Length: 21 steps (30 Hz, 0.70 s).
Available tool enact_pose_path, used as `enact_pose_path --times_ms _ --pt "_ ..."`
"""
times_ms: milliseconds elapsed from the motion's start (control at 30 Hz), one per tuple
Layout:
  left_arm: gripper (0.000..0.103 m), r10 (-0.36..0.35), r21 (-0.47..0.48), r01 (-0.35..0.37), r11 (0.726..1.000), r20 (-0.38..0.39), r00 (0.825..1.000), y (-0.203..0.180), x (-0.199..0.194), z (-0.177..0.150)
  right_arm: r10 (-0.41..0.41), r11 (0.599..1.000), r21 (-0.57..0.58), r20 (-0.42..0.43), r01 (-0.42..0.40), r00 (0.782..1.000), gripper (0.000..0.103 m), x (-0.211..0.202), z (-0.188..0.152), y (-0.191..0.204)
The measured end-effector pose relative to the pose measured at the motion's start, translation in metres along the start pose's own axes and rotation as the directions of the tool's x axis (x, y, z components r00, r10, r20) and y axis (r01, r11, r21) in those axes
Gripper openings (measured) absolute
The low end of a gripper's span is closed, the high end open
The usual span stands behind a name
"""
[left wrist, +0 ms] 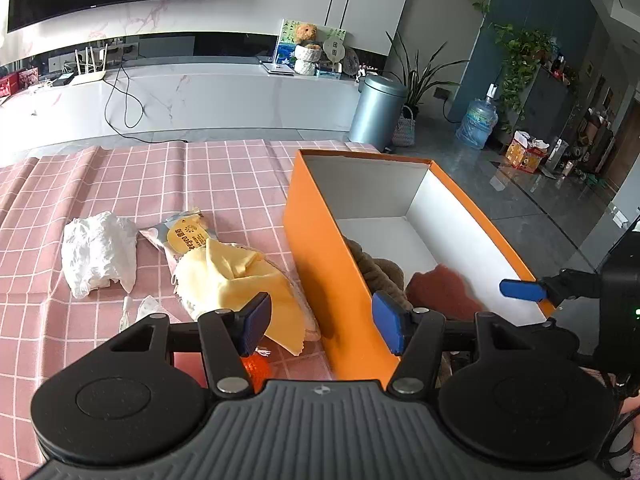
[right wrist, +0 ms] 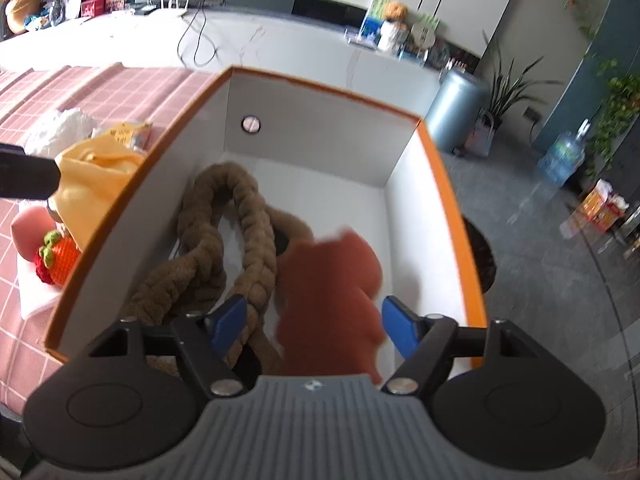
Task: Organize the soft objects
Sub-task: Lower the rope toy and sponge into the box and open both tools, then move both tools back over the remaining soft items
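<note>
Counter: pink checked cloth, orange box at 3 o'clock.
Yellow cloth: light, limp; pinch a fold.
Left tongs: wide, empty.
Right tongs: parted, red plush loose between.

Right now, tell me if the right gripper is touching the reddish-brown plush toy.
Apart. In the right wrist view the right gripper stands open, and the blurred reddish-brown plush toy sits between its pads with white box showing on both sides.
</note>
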State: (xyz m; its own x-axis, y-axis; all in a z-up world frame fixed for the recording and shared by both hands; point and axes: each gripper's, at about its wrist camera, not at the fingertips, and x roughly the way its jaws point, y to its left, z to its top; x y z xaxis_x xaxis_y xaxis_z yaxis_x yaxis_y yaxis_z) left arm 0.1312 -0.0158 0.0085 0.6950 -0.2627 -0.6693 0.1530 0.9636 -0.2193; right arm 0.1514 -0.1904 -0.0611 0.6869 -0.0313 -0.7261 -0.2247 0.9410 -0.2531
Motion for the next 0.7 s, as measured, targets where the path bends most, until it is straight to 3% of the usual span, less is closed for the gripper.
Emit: enact_pose_path --times_ms 200,433,700 --pt "0.068 -0.010 0.000 0.010 1.000 0.021 1.000 0.003 -0.015 -0.008 -0.010 1.000 0.011 0.149 0.009 0.989 0.083 -0.041 0.002 0.005" --pt "0.068 -0.013 0.018 0.011 1.000 0.074 0.997 0.010 -0.038 -0.014 0.019 0.999 0.032 0.322 -0.031 0.946 0.087 -0.089 0.005 0.026" --pt "0.068 0.046 0.006 -0.047 0.999 0.133 0.990 0.034 -0.054 -0.031 0.038 0.998 0.022 0.405 -0.051 0.913 0.088 -0.107 -0.008 0.067"
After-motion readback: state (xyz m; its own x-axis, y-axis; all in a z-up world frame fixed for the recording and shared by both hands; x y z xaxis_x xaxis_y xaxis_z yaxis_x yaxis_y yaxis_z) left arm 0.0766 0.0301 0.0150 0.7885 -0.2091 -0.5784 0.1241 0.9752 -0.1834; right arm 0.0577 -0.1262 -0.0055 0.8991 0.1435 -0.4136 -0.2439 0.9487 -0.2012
